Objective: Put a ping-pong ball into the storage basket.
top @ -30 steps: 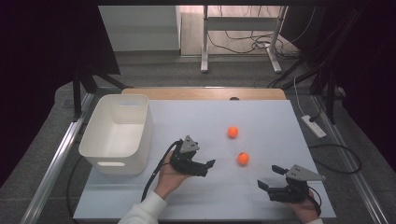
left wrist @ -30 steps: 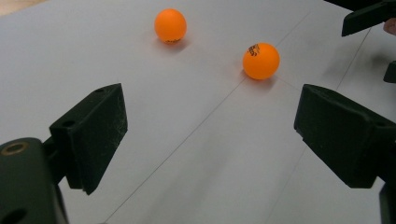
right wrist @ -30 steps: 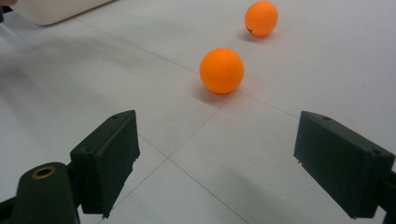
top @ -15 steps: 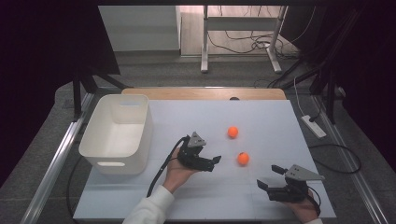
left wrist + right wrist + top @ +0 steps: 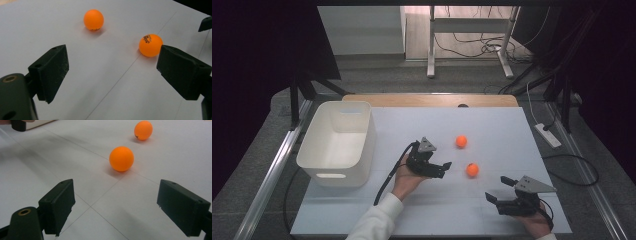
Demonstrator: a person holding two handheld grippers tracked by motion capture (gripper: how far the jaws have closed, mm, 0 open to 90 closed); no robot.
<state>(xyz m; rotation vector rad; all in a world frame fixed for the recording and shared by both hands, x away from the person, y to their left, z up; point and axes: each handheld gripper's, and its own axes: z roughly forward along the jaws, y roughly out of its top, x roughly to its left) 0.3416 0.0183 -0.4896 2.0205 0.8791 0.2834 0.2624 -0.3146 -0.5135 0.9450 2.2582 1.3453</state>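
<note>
While both tools stand spread, two orange balls lie loose on the white tabletop (image 5: 512, 135).

From the high view, the left tool (image 5: 443, 169) holds nothing just beside the near ball (image 5: 472, 169), the far ball (image 5: 461, 141) beyond it, the right tool (image 5: 498, 191) nearby and a white bin (image 5: 312, 150) at left. Left gripper view: the near ball (image 5: 150, 45) sits just ahead of one jaw. Right gripper view: it (image 5: 121, 158) lies ahead between the parted jaws.
</note>
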